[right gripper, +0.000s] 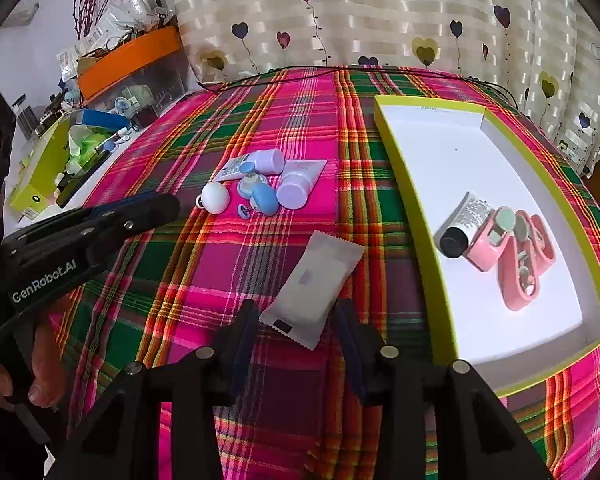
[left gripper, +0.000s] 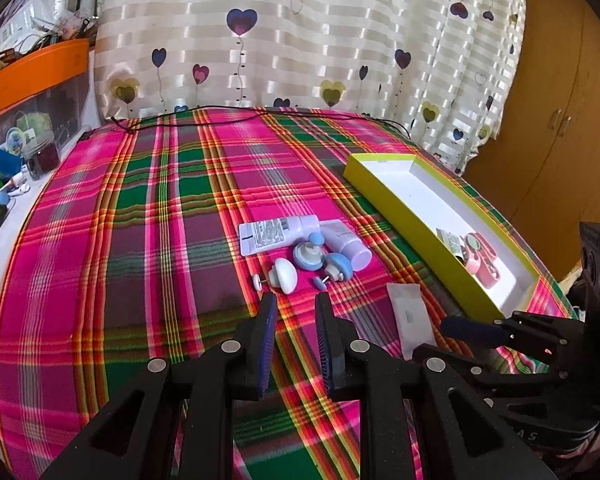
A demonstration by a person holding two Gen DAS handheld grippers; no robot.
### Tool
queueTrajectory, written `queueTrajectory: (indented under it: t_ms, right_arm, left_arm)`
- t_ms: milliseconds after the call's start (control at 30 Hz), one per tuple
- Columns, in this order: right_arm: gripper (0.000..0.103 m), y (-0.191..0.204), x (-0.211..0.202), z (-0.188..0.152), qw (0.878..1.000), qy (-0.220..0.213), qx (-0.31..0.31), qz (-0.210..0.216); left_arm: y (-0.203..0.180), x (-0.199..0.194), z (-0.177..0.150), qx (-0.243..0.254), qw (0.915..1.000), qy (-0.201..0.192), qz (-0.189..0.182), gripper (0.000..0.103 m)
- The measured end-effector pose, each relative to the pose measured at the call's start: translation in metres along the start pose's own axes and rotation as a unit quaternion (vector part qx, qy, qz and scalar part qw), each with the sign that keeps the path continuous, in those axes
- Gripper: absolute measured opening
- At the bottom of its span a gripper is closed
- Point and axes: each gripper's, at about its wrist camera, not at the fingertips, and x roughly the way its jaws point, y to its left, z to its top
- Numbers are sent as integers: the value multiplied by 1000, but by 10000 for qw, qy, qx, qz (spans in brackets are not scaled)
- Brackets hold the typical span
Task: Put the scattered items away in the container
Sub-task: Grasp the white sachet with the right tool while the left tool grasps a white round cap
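Note:
A small heap lies mid-cloth: two lavender tubes (left gripper: 276, 234) (right gripper: 296, 188), a white pebble-shaped piece (left gripper: 284, 276) (right gripper: 215, 198) and blue ones (left gripper: 308, 256) (right gripper: 265, 200). My left gripper (left gripper: 296, 298) hovers just short of the heap, open with nothing between its fingers. A flat white sachet (right gripper: 316, 284) (left gripper: 412, 316) lies nearer the box. My right gripper (right gripper: 296, 306) is open and straddles the sachet's near end, with no visible pressing. The shallow yellow-green box (right gripper: 420, 216) (left gripper: 400, 208) holds pink items (right gripper: 516, 256) and a black-capped tube (right gripper: 460, 228).
A plaid cloth (left gripper: 140, 240) covers the table, and a black cable (left gripper: 260, 114) runs along its far edge by the curtain. An orange-lidded bin (right gripper: 128, 56) and clutter sit at the left. A hand (right gripper: 40, 364) holds the left gripper's handle.

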Motion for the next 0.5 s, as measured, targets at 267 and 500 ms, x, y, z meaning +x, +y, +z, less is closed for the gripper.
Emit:
queueTrajectory:
  t_ms: [267, 500]
  right_arm:
    - [41, 3, 6, 3, 9999, 8, -22, -121]
    - [41, 5, 10, 6, 9997, -21, -39, -224]
  left_arm:
    - [3, 16, 8, 101, 9999, 49, 4, 23]
    - [1, 29, 15, 246, 9997, 90, 5, 28]
